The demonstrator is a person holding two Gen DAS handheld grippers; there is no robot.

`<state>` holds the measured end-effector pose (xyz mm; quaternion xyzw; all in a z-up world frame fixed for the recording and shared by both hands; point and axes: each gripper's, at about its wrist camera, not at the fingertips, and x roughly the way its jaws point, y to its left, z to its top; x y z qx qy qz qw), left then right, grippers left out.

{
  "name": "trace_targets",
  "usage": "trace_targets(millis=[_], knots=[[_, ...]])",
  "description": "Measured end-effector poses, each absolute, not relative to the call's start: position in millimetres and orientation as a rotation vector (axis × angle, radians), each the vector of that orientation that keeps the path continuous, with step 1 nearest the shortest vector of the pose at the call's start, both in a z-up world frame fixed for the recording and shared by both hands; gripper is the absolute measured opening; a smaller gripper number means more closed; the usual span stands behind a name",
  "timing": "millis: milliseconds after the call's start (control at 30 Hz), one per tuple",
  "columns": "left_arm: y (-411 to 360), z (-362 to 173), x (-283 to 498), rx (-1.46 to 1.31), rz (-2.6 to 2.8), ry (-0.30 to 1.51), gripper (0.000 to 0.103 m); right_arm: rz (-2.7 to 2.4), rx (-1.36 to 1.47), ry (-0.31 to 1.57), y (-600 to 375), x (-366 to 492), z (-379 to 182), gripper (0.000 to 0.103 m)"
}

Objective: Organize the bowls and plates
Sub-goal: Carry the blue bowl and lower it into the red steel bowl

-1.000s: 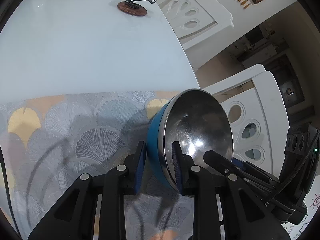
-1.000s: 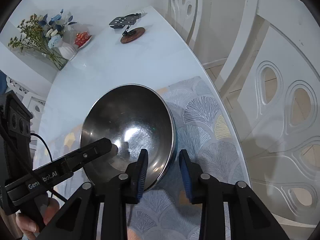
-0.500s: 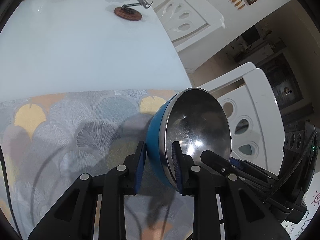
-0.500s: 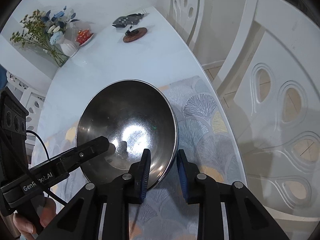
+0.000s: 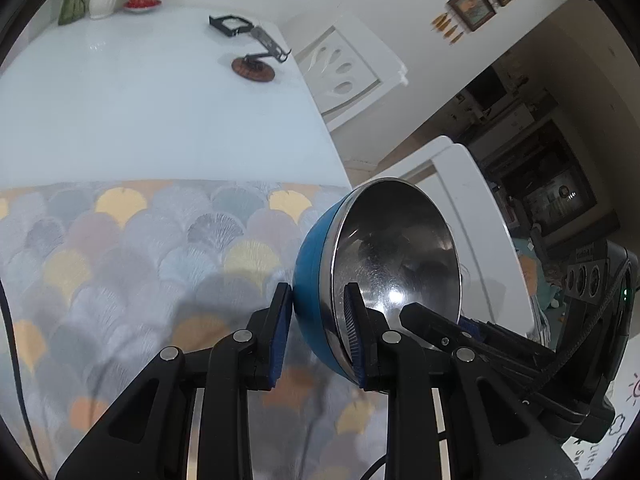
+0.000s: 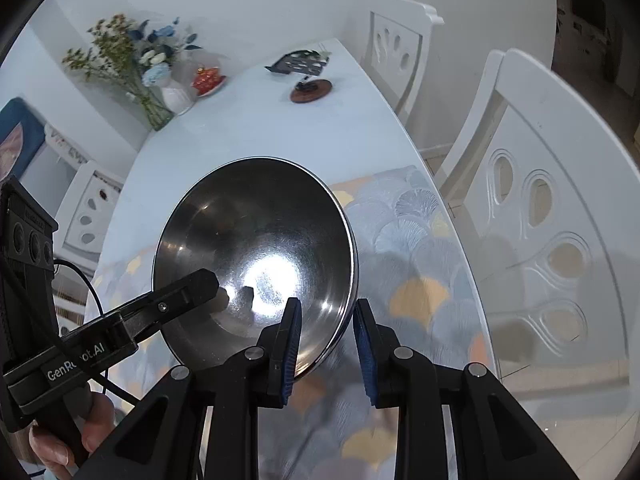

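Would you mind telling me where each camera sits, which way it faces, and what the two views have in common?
Left wrist: sits on the left gripper, looking along its fingers over the patterned placemat toward a white chair; the right gripper shows at lower right.
Right wrist: sits on the right gripper, looking across the white table toward the flower vase; the left gripper and the person's hand show at left.
Shared: the steel bowl, pinched at its rim by both grippers, and the phone stand.

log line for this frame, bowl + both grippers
bowl: steel inside, blue outside, tilted above placemat | left gripper: shut on bowl rim | right gripper: shut on bowl rim
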<state>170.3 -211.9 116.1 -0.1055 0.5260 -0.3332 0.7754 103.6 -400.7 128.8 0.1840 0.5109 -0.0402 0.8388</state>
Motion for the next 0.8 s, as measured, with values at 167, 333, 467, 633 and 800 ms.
trace_targets(millis=[167, 333, 467, 633, 800], knots=[[-189, 138, 137, -0.218, -0.717, 1.092, 0.022, -0.068, 0.377, 1.064, -378, 74, 149, 0.026], [-165, 150, 104, -0.232, -0.717, 1.069, 0.022, -0.055, 0.364, 1.050, -353, 38, 166, 0.026], [-145, 153, 72, -0.237, -0.713, 1.059, 0.022, -0.052, 0.349, 1.049, -332, 10, 172, 0.027], [-124, 148, 38, -0.242, -0.701, 1.071, 0.022, -0.043, 0.340, 1.069, -310, -23, 170, 0.027], [-104, 140, 10, -0.259, -0.697, 1.082, 0.022, -0.037, 0.327, 1.088, -291, -51, 163, 0.028]])
